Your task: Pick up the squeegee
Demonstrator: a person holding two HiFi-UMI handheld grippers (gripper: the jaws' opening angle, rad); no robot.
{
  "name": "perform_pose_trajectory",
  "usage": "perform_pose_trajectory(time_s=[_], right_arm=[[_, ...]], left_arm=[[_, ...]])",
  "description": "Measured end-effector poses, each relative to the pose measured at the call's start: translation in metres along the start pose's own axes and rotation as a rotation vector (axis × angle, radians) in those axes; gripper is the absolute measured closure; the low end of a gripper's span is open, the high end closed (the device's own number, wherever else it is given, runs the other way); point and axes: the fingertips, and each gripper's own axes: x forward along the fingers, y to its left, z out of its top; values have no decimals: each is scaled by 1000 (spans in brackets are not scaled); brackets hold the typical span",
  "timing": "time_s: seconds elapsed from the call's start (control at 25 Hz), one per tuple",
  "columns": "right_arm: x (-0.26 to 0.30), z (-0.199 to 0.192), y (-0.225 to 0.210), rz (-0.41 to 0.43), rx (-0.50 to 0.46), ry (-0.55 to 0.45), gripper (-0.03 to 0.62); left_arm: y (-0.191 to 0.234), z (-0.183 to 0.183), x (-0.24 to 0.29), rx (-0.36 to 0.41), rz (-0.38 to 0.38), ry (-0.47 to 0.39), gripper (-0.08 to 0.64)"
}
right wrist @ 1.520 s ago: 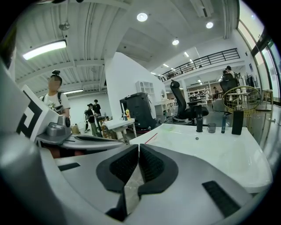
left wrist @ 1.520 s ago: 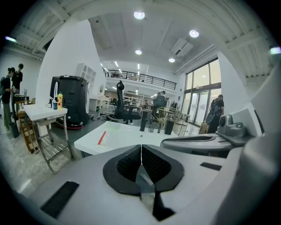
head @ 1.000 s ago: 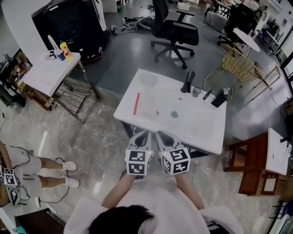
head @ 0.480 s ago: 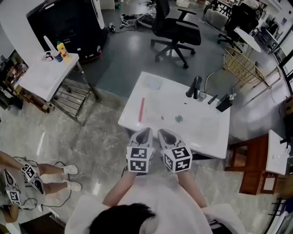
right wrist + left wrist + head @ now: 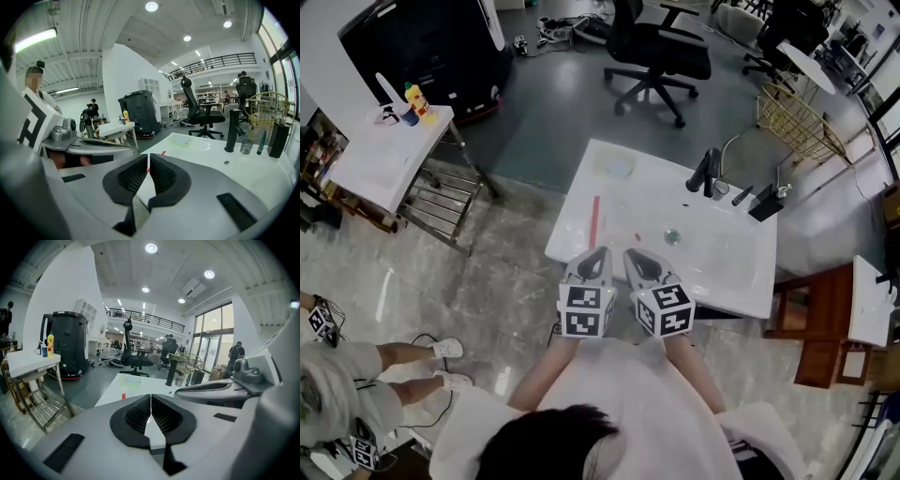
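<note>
Left tongs (image 5: 597, 253) and right tongs (image 5: 632, 255) are both closed and empty, side by side at the worktop's (image 5: 722, 272) near edge. The squeegee (image 5: 595, 221) — thin, red, lying flat — sits just ahead of the left tongs. Arriving closed, the tips would likely shove it away — or scrape over it.

A white washbasin counter (image 5: 722, 272) stands on the pale marble floor (image 5: 487, 281); a long red squeegee (image 5: 594, 221) lies flat near its left edge; a round, pale dish (image 5: 615, 167) sits at the far left corner; a drain (image 5: 672, 236) shows near the middle; along the far edge stand a black faucet (image 5: 709, 172), a glass (image 5: 724, 187) just beside it, and a black box (image 5: 766, 204) further right.
</note>
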Motion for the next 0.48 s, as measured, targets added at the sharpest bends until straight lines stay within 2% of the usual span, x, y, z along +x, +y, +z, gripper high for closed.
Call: perform_pose_trajectory(time_s=[0.48], right_arm=[[33,0,-21,-58,30,36,563]], left_arm=[[27,15,25,22,-36,13,534]])
